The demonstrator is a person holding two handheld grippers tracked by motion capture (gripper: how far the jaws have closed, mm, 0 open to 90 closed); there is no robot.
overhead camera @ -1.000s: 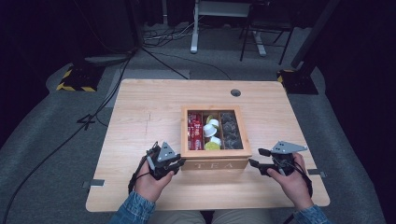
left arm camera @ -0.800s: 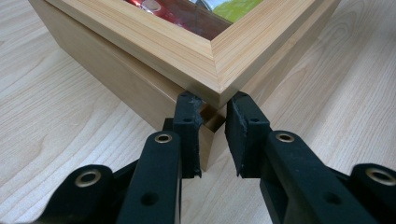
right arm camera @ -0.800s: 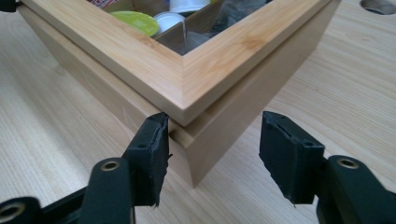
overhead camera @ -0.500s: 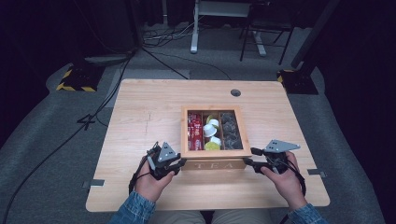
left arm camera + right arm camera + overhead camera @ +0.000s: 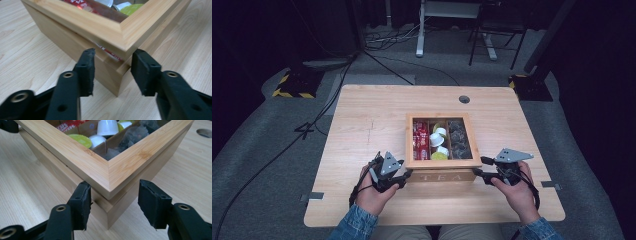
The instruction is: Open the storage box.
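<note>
A wooden tea box (image 5: pixel 439 162) with a windowed lid sits mid-table, "TEA" on its front. Through the window I see red packets (image 5: pixel 419 140), white pods (image 5: pixel 439 135) and dark tea bags (image 5: pixel 459 137). My left gripper (image 5: pixel 404 175) is at the front left corner (image 5: pixel 117 53); its jaws have just been opening and straddle the lid corner without pressing, and a red sliver shows in the seam under the lid. My right gripper (image 5: pixel 479 169) straddles the front right corner (image 5: pixel 108 192). Its jaws have just been opening slightly, and the right pad (image 5: pixel 152 202) stands off the wood.
The light wooden table (image 5: pixel 362 130) has a cable hole (image 5: pixel 464 99) behind the box. Its near edge runs just under the person's wrists. Cables and desk legs (image 5: pixel 419 30) lie on the grey floor beyond the far edge.
The right hand has slid left until its gripper reaches the box's front right corner. The left hand has stayed at the front left corner.
</note>
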